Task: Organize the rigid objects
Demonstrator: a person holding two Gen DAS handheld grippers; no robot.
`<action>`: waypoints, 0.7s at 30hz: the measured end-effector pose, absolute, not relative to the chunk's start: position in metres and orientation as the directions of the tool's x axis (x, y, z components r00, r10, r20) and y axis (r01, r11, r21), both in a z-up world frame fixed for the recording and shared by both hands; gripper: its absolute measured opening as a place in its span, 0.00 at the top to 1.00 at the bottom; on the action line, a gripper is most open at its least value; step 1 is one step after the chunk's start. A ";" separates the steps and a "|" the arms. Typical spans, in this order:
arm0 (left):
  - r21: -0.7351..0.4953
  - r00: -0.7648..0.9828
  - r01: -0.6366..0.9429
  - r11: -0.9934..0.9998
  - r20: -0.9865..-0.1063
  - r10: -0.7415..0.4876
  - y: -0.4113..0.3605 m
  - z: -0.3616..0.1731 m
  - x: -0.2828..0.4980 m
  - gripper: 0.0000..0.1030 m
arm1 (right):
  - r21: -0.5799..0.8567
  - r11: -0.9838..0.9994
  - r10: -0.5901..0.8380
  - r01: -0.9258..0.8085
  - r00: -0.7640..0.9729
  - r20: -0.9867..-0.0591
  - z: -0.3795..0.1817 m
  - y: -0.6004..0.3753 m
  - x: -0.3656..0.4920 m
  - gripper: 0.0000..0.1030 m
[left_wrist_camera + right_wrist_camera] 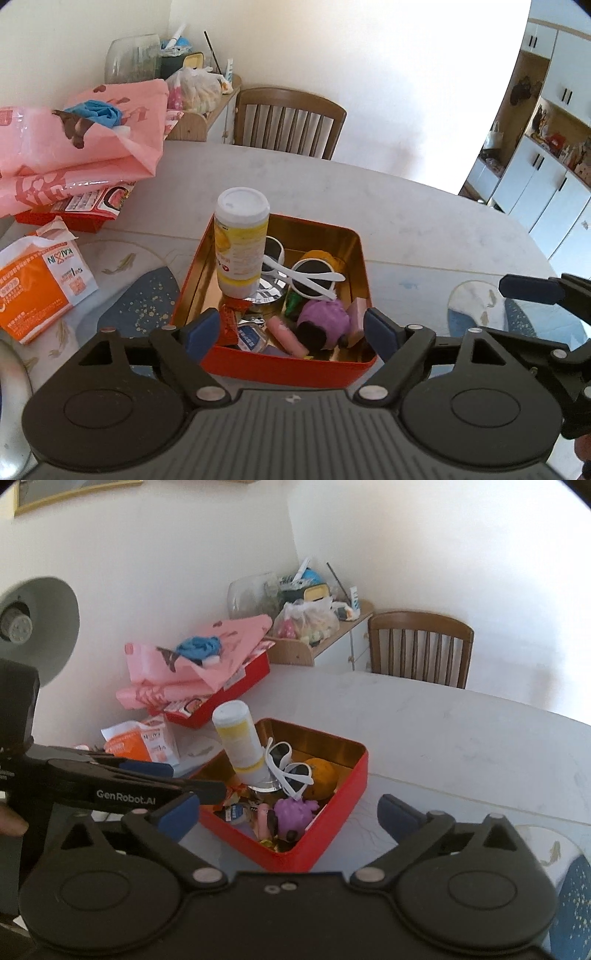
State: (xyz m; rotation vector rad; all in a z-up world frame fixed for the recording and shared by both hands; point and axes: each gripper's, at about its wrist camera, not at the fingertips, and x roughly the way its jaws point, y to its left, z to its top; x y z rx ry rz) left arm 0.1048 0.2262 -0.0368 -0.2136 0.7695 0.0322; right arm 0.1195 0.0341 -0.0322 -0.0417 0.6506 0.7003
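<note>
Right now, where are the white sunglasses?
In both wrist views, the white sunglasses lie inside the red tin, right of the leaning yellow bottle, behind the purple toy.

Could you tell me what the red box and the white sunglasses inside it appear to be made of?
Red box: probably tin-plated metal, with a glossy red outside, a mirror-like gold interior and thin rolled walls. White sunglasses: likely moulded plastic, judging by the smooth, opaque white frame and dark lenses.

The pale marbled surface point(388, 206) carries an open red tin point(295, 363) near its middle. Toward its far left corner sits a second red box point(236, 690), with an orange-and-white packet point(33, 288) just nearer. Blue speckled placemats point(144, 302) lie along its near edge.
</note>
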 end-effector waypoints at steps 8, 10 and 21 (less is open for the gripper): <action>-0.220 0.735 -0.081 0.972 -0.672 -0.091 0.221 -0.031 0.096 0.01 | 0.227 0.801 0.577 -0.554 0.612 -0.541 -0.028 0.014 0.111 0.00; -0.217 0.739 -0.075 0.973 -0.668 -0.092 0.218 -0.029 0.095 0.01 | 0.222 0.808 0.569 -0.546 0.622 -0.538 -0.028 0.011 0.107 0.00; -0.132 0.756 -0.079 0.988 -0.654 -0.027 0.205 -0.023 0.086 0.00 | 0.215 0.828 0.543 -0.518 0.642 -0.541 -0.031 0.002 0.095 0.00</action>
